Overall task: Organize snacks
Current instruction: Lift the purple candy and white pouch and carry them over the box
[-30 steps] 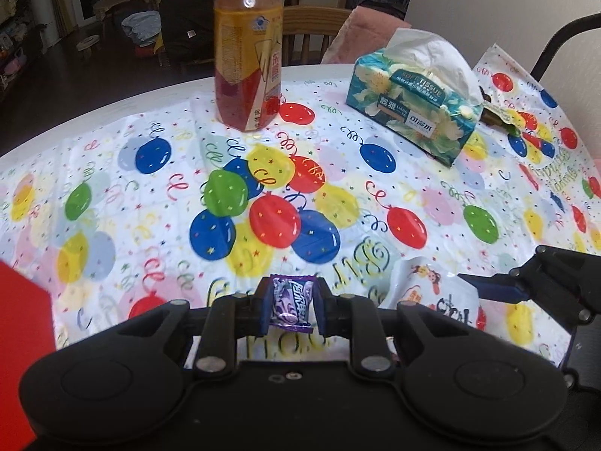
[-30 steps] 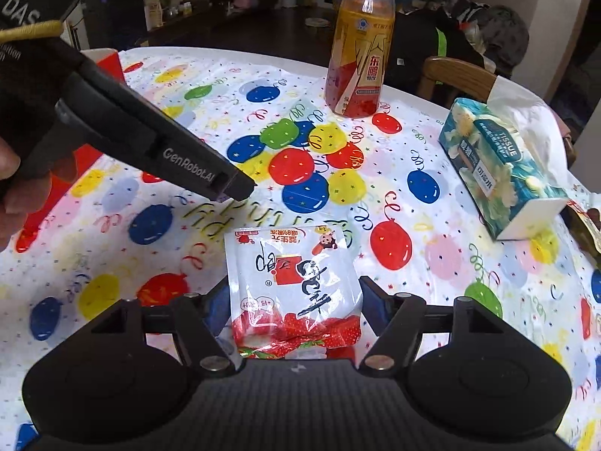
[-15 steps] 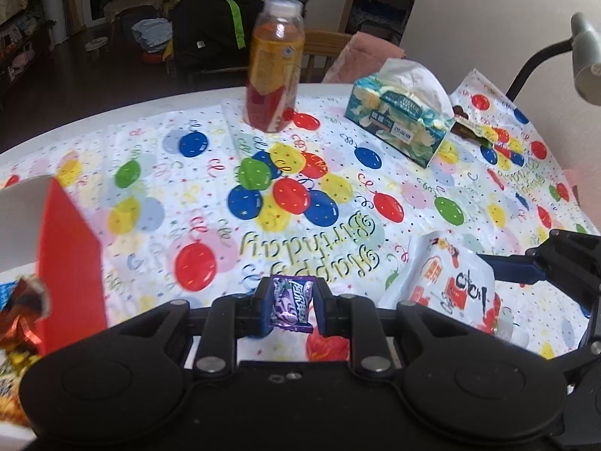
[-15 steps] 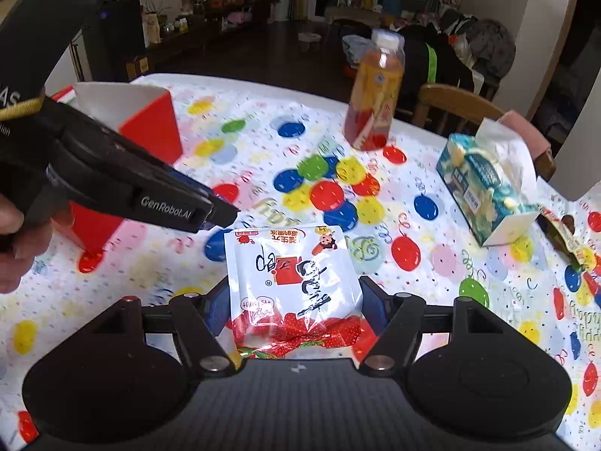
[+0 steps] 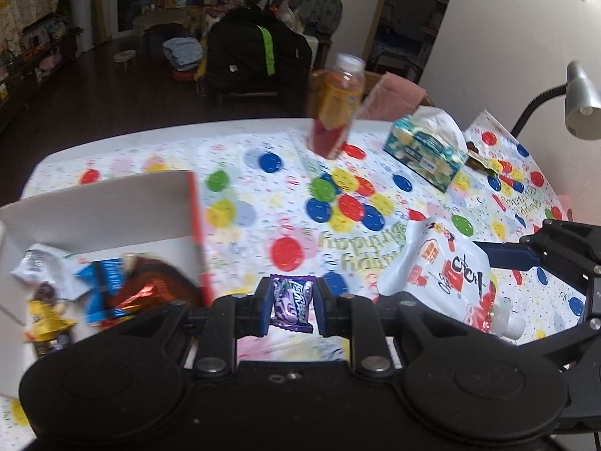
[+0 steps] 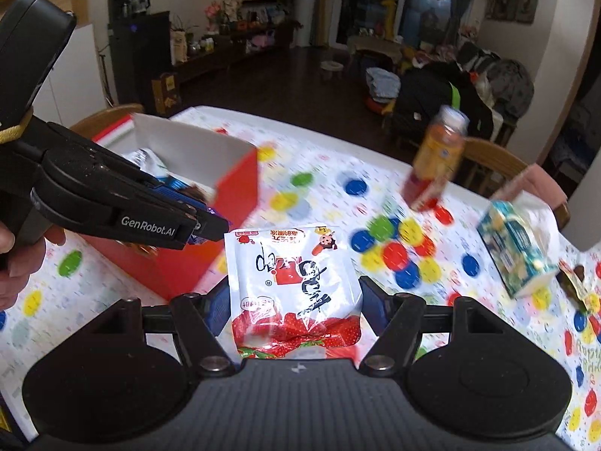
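A small purple candy (image 5: 292, 302) is pinched upright in my left gripper (image 5: 293, 306), which is shut on it above the tablecloth, just right of the red box (image 5: 197, 233). That open box holds several wrapped snacks (image 5: 112, 291). My right gripper (image 6: 295, 302) is shut on a white strawberry pouch (image 6: 291, 282), lifted off the table. The pouch (image 5: 447, 274) also shows at the right of the left wrist view. In the right wrist view the left gripper (image 6: 210, 225) reaches in from the left, beside the red box (image 6: 233, 203).
On the balloon-print tablecloth (image 5: 263, 195) stand an orange drink bottle (image 5: 336, 107) and a tissue box (image 5: 424, 150) toward the far side. Wooden chairs (image 6: 488, 161) sit behind the table. A desk lamp (image 5: 580, 105) hangs at the right. A hand (image 6: 15, 263) holds the left gripper.
Both grippers have risen and moved left toward the red box, each still holding its snack. The box's open inside has come into view.
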A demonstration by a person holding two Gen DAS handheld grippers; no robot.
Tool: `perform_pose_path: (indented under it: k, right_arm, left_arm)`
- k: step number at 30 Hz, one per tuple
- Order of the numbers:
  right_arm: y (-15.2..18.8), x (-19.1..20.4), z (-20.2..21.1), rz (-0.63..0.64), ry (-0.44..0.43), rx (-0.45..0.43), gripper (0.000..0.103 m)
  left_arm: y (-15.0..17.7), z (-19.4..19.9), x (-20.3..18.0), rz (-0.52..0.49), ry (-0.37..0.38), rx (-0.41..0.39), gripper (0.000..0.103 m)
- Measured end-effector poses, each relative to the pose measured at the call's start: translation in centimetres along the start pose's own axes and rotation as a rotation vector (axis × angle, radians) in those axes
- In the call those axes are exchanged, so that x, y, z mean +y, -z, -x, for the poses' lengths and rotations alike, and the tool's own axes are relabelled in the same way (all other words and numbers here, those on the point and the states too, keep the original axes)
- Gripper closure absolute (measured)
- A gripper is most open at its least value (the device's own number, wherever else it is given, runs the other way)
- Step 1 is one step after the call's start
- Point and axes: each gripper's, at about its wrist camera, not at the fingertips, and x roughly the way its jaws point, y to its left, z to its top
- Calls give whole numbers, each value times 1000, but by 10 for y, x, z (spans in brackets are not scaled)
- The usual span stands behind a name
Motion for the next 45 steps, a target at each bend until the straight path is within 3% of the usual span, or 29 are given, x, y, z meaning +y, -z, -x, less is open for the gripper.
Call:
perform_pose_path:
  k: [11,20,28,45]
  right_arm:
    - [-45,75,-12,43,-43,-43,34]
    - [-74,116,-48,60,-51,-34,34]
    - [-97,134,-96,43,-32,5,34]
    - [-128,158,-197,82,-8,112,34]
  left_arm:
    - [10,50,75,32,-63,-53,83]
    - [16,62,137,69,-139,-62,83]
    - [20,46,183,80,-212,-38,83]
    - [18,-17,217,69,-229,52,83]
